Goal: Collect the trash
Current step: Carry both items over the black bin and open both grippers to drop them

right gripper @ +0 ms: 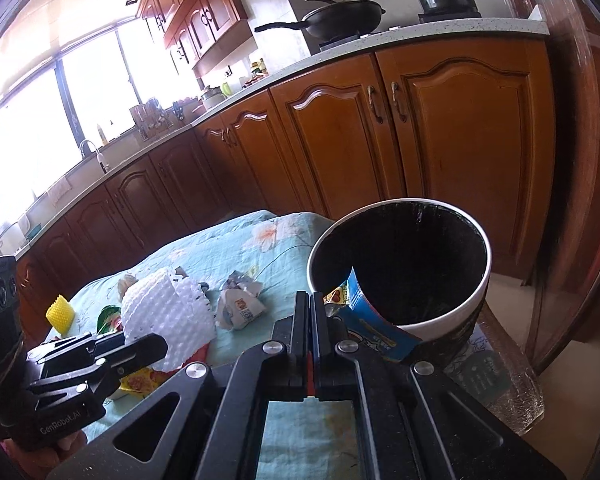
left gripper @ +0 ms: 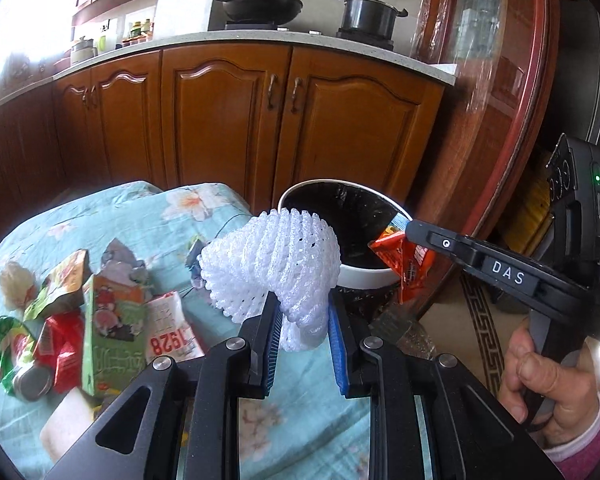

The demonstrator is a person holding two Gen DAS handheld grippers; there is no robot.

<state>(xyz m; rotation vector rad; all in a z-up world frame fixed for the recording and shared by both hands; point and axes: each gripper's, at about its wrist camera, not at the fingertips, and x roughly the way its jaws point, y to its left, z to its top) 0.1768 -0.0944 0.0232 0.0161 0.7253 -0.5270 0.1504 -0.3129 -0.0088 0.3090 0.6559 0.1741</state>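
Observation:
My left gripper (left gripper: 302, 320) is shut on a white foam net sleeve (left gripper: 268, 264), pinched at its lower end between the blue pads (left gripper: 336, 344). The net stands up in front of the white bin (left gripper: 364, 276) with its black liner. In the right wrist view the same left gripper (right gripper: 156, 346) and white foam net sleeve (right gripper: 168, 304) sit at the lower left. My right gripper (right gripper: 310, 300) is shut on a snack wrapper (right gripper: 364, 320), blue on one side and orange-red on the other, leaning over the near rim of the bin (right gripper: 440, 326). The left wrist view shows that right gripper (left gripper: 414, 232) and snack wrapper (left gripper: 404, 264) at the bin's right rim.
On the teal floral tablecloth (left gripper: 308, 420) lies a pile of litter: a green carton (left gripper: 112, 320), red and green wrappers (left gripper: 56, 344), crumpled paper (right gripper: 240, 304) and a yellow foam net (right gripper: 62, 312). Wooden kitchen cabinets (left gripper: 228, 120) stand behind, a glass-fronted door (left gripper: 492, 80) to the right.

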